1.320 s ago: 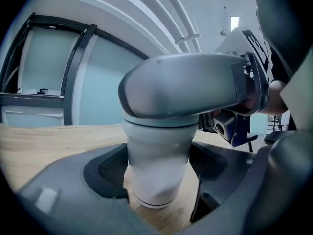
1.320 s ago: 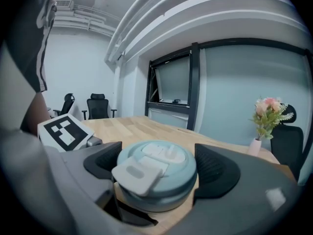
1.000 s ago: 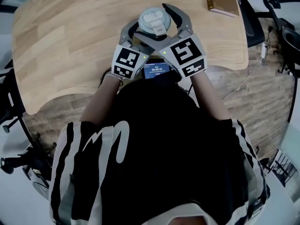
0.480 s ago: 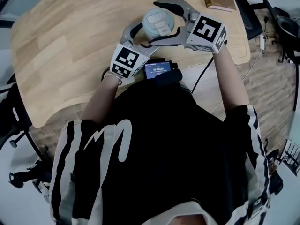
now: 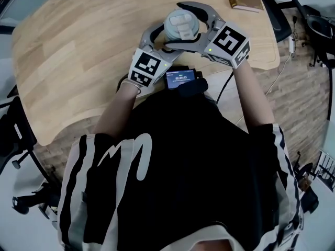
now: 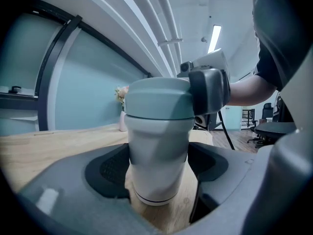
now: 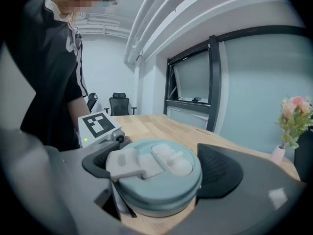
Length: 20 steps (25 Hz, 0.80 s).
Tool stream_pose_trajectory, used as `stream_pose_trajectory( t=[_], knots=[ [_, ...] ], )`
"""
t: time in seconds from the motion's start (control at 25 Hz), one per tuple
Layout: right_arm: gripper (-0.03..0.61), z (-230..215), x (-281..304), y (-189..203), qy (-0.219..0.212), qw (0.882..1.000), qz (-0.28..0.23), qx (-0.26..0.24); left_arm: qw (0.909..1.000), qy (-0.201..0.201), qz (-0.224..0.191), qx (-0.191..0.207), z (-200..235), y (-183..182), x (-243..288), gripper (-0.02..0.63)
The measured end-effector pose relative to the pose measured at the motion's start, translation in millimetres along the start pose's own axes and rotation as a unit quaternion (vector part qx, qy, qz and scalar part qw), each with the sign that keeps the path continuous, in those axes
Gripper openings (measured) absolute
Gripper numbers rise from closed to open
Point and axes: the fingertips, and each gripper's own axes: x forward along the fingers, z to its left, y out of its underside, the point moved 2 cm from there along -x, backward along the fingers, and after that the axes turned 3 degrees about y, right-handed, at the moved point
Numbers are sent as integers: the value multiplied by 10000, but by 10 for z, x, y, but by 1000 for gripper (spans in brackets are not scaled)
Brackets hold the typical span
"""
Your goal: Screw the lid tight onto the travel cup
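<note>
Two grips share the pale grey travel cup [image 6: 156,146] standing on the light wooden tabletop [image 5: 78,51]: our left gripper [image 6: 159,166] pinches its body so it cannot spin, while our right gripper [image 7: 159,176] clamps the round teal lid [image 7: 161,163], having swung rightward since a second ago.

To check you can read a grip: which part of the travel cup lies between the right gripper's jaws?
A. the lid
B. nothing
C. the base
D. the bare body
A: the right gripper view shows the lid clasped in the right gripper; the left gripper holds the cup body.
</note>
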Motion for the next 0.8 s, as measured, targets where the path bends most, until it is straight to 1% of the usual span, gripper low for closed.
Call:
stream_pose_trajectory(
  t=[0.2, 0.4, 0.6, 0.8],
  knots=[
    [494, -41, 11, 12, 605, 9979, -1, 244, 10000, -14, 11, -10, 13, 8, 1, 382],
    [494, -84, 9, 32, 1059, 9935, 28, 416, 10000, 18, 44, -61, 7, 26, 22, 382],
    [494, -113, 9, 25, 1564, 9856, 13, 638, 9999, 49, 58, -90, 2, 14, 13, 382],
    [494, -143, -18, 34, 1930, 9776, -33, 835, 9999, 53, 60, -91, -10, 9, 24, 382]
  ],
)
